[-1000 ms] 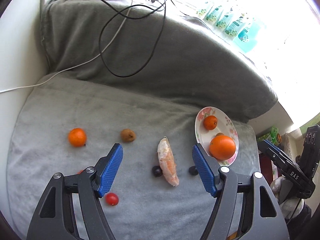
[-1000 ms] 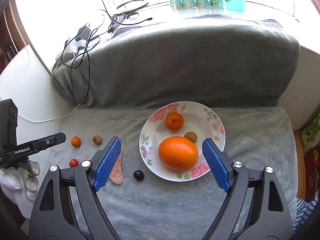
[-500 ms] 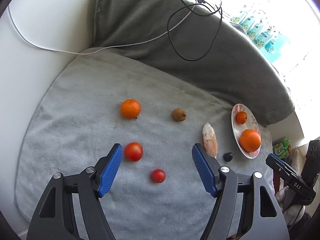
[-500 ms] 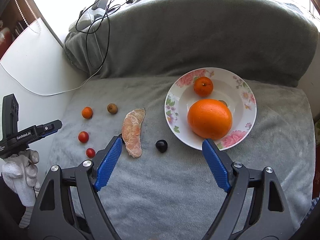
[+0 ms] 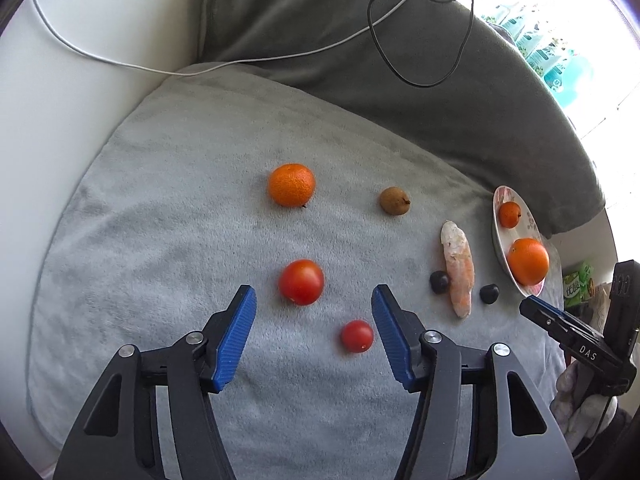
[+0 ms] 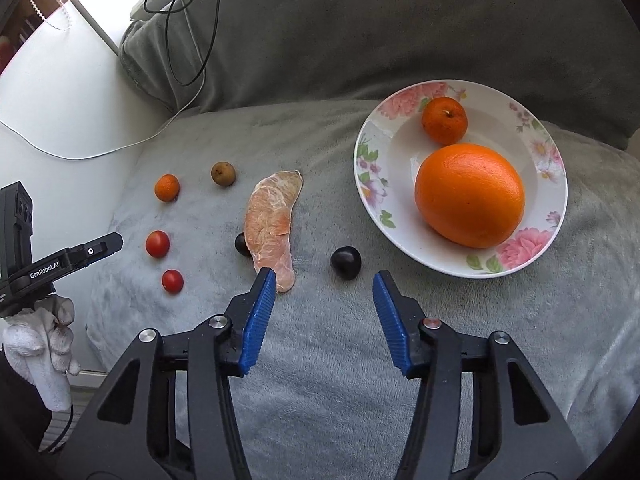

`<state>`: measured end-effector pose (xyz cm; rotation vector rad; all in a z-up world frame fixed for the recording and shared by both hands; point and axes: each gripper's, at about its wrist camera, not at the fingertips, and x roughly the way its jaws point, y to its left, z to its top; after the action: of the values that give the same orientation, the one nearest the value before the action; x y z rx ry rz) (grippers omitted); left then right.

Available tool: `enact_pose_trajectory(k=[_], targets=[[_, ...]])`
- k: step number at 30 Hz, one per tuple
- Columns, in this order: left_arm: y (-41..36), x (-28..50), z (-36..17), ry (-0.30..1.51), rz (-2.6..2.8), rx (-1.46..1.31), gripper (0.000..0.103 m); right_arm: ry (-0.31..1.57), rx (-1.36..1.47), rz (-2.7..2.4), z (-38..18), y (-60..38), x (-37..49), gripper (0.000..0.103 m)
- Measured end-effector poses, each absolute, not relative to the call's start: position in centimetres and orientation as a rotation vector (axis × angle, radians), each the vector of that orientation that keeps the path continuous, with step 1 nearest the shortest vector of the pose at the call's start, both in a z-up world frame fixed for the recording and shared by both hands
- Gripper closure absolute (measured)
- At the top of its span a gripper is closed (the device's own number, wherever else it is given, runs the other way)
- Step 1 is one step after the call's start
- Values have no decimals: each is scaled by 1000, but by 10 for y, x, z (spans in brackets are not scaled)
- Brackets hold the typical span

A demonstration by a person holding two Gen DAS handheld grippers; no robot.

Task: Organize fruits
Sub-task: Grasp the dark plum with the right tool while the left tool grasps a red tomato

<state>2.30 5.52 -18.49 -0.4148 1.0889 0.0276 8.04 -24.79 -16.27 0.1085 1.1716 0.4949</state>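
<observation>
Item: fruit-sorting, pick-up approach under way, judged from the layout. Nearest: left gripper [image 5: 312, 312], jaws closing with nothing pressed between them, the small cherry tomato [image 5: 357, 336] lying just ahead of the blue pads and the larger tomato [image 5: 301, 281] beyond. Right gripper [image 6: 324, 300], jaws likewise closing and empty, aimed at the dark plum [image 6: 346, 262]; a second dark fruit [image 6: 241, 243] sits touching the peeled citrus segment [image 6: 272, 220]. Next move likely needs each gripper lowered to straddle its round fruit, which may roll. Further: mandarin [image 5: 291, 184] and brown fruit [image 5: 394, 200], loose. Floral plate [image 6: 376, 184] holds a large orange [image 6: 470, 195] and a small one [image 6: 444, 120]. Surface: grey plush blanket [image 6: 340, 360] over a sofa seat; backrest, cables [image 5: 420, 60] and a bright window beyond.
</observation>
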Motion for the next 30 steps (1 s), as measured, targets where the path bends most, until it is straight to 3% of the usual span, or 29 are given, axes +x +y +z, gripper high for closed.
enact_pose_trajectory(k=[15, 30], targets=[[58, 43, -210, 1133, -25, -340, 60, 1212, 87, 417, -188, -235, 95, 59], [55, 51, -226, 1162, -41, -325, 63, 1232, 49, 405, -200, -218, 109, 69]])
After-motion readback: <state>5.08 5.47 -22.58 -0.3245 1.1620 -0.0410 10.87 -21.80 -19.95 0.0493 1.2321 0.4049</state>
